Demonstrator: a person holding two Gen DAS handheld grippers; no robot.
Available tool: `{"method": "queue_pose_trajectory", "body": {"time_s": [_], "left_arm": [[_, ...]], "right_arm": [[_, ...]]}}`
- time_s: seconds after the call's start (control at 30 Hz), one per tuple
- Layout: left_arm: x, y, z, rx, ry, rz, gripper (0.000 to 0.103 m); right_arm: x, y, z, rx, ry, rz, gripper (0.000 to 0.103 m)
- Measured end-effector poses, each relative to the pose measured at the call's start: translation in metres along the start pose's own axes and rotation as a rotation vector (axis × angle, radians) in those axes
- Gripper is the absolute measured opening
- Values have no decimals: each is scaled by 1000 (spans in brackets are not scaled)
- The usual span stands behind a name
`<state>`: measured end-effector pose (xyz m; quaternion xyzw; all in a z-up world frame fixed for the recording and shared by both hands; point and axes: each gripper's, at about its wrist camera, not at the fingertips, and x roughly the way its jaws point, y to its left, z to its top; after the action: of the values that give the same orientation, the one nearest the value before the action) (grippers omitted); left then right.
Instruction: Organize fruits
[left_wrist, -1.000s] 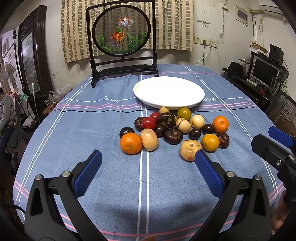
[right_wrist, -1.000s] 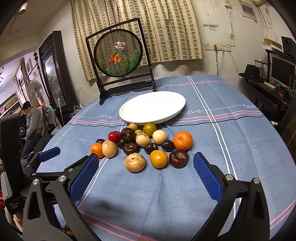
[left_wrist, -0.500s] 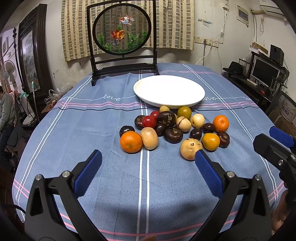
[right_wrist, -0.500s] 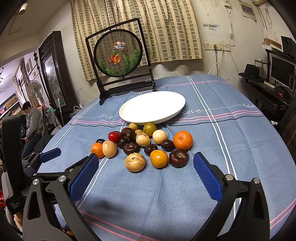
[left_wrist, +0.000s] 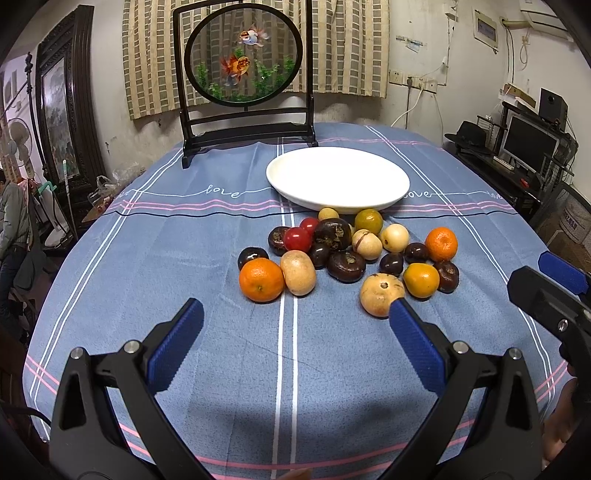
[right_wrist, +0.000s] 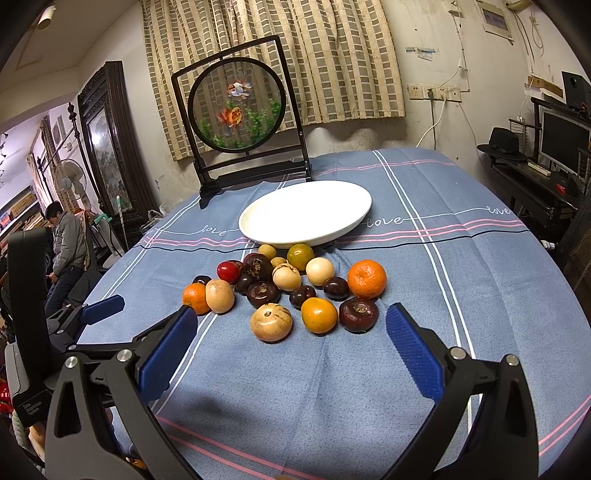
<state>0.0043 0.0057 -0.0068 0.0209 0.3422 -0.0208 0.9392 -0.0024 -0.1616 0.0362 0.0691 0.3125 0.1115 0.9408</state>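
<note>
The left gripper hangs above the blue tablecloth with its jaws spread wide and nothing between them. The pile of fruits lies ahead of the fingertips, not inside the gap: the nearest orange and the tan oval fruit touching it sit just beyond the left pad, while the right pad's tip overlaps the edge of a round tan fruit in this view, though contact cannot be judged.

The right gripper is likewise released and empty. From its camera, the pile sits ahead and roughly centred between the jaws; the closest pieces are a round tan fruit, a yellow-orange citrus and a dark purple fruit, all just past the fingertips.

Behind the pile, nearly touching its far edge, stands the white plate, holding no fruit. A framed goldfish screen stands at the table's far end.
</note>
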Motion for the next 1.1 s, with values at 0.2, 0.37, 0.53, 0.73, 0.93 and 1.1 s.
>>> {"method": "queue_pose_trajectory", "body": {"time_s": [0.2, 0.37, 0.53, 0.73, 0.93, 1.1], "left_arm": [[0, 0, 0, -1, 1, 0, 101], [2, 0, -2, -2, 6, -1, 101], [3, 1, -2, -1, 11, -2, 101], [13, 7, -3, 13, 33, -4, 101], [38, 30, -13, -21, 93, -64, 101], [61, 42, -14, 17, 164, -71, 101]], "right_arm": [[0, 0, 0, 0, 0, 0, 102], [0, 2, -2, -3, 2, 1, 102], [1, 2, -1, -2, 3, 1, 102], [13, -1, -5, 2, 60, 31, 102], [33, -30, -23, 48, 200, 138, 102], [34, -40, -32, -12, 181, 212, 102]]}}
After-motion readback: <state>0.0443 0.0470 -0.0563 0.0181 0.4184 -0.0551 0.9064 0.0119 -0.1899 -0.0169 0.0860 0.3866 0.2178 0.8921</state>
